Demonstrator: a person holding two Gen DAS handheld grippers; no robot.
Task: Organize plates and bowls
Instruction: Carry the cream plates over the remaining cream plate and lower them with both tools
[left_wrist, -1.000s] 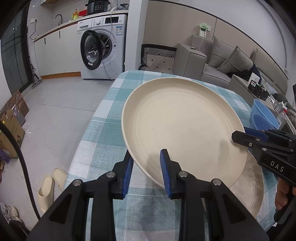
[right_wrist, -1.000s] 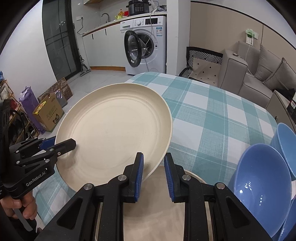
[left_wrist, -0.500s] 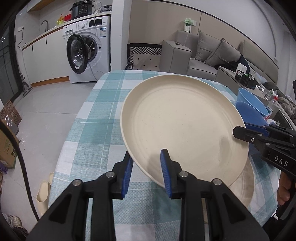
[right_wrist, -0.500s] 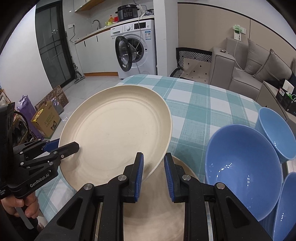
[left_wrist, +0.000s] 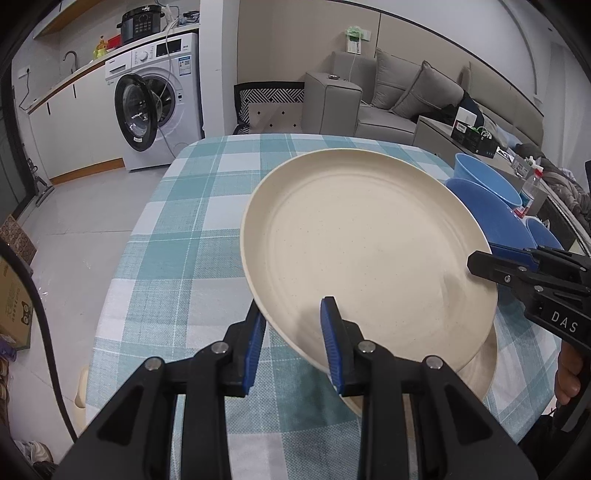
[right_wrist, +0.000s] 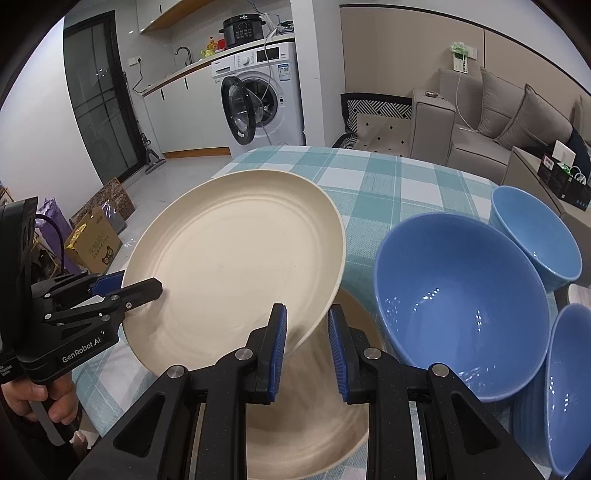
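- The upper plate (left_wrist: 369, 251) is tilted above the table (left_wrist: 192, 236), over the near edge, its rim caught on two opposite sides.
- The left gripper (left_wrist: 291, 343) pinches the rim at the plate's left side; the right gripper (right_wrist: 306, 347) pinches the rim at its right side.
- The lower plate (right_wrist: 306, 413) lies flat on the table at the near edge, directly under the lifted one and partly hidden by it.
- Three bowls (right_wrist: 461, 295) stand along the table's right edge, right of both plates, close together in a row from near to far.
- The washing machine (left_wrist: 162, 99) stands on the floor beyond the table's far left corner.
- The sofa (left_wrist: 402, 99) stands beyond the far right corner.
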